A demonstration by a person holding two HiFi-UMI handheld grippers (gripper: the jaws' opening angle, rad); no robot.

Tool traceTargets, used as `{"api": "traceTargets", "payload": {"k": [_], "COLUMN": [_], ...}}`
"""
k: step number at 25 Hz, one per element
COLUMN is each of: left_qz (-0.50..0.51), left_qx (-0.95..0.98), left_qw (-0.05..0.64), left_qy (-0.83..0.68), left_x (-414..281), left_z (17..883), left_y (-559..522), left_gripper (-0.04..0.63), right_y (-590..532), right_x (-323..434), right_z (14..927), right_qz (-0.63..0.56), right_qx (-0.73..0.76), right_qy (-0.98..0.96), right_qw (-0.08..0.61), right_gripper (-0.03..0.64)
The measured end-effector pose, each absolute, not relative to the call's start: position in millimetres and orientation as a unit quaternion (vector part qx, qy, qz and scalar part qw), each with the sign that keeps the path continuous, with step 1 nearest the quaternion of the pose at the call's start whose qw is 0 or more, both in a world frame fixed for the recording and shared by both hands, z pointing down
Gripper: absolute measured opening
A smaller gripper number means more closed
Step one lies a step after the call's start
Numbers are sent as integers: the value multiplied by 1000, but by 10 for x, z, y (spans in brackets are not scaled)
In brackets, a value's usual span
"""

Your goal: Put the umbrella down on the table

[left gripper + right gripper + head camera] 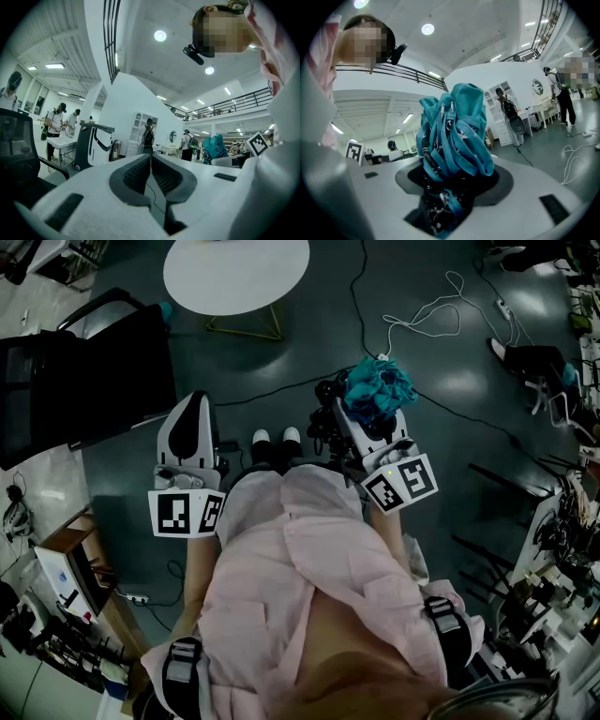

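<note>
A folded teal umbrella (378, 390) sticks out of my right gripper (359, 418), which is shut on it in front of the person's body, above the floor. In the right gripper view the bunched umbrella (454, 136) fills the space between the jaws of the right gripper (452, 185) and hides the pads. My left gripper (194, 407) hangs at the left, held level, with nothing in it. In its own view the left gripper (151, 161) has its jaws closed together. The umbrella (215, 147) shows small at that view's right. The round white table (234, 273) stands ahead on the floor.
A black office chair (84, 371) stands to the left of the table. White and black cables (422, 315) trail over the dark floor ahead and to the right. Cluttered shelves (66, 596) line the left edge, and gear (562, 549) lines the right. Other people stand far off.
</note>
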State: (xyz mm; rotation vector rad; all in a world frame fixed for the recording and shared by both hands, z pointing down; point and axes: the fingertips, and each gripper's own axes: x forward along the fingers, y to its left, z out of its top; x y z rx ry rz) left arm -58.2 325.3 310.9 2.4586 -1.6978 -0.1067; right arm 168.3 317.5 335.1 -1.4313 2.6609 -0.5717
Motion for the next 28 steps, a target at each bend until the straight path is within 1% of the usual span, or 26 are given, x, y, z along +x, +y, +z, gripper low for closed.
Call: {"api": "traceTargets", "payload": {"k": [9, 19, 23, 28], "left_qz": [-42, -51, -50, -52], "left_qx": [817, 808, 808, 809], "left_qw": [68, 67, 71, 73], "left_qy": [-571, -583, -583, -582], "left_x": [-471, -255, -299, -519], "left_z": [3075, 3160, 3183, 3204], "left_y": [3326, 3427, 3427, 3293], "left_gripper": [23, 23, 23, 23], "right_y": [3195, 3155, 3125, 3002], "right_x": [1732, 1983, 1985, 1815], "right_z": [3336, 3410, 3421, 3435], "right_qz": [-190, -197, -199, -204], "right_qx": [-446, -446, -454, -461], "right_qy": [874, 872, 868, 863], "right_qw": [40, 40, 35, 36], "right_gripper": [247, 247, 247, 247]}}
